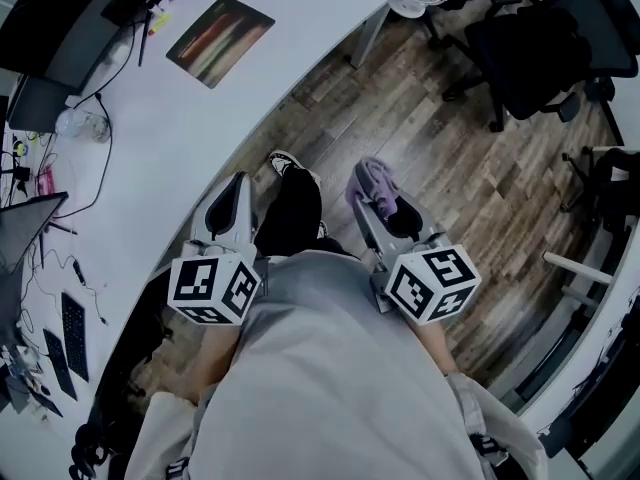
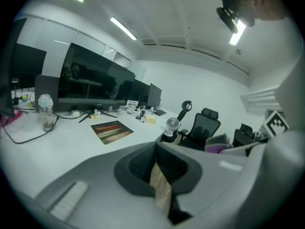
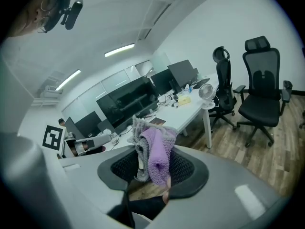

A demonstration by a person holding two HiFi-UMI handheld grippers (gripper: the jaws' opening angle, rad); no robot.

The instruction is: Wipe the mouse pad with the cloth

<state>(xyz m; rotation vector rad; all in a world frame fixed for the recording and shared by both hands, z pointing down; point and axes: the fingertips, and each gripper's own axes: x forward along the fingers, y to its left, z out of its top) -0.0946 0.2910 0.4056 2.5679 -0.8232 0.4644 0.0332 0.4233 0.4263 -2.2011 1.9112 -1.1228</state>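
Right gripper (image 3: 152, 171) clamps the purple cloth (image 3: 157, 150), left gripper (image 2: 159, 178) closed on nothing.

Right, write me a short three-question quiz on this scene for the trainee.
1. True or false: the cloth is lying on the mouse pad.
2. Where is the mouse pad? A: on the floor. B: on the white desk. C: on a chair.
3. What does the left gripper hold?

Key
1. False: the right gripper has it clamped, away from the desk.
2. B.
3. Nothing: its jaws are together and empty.
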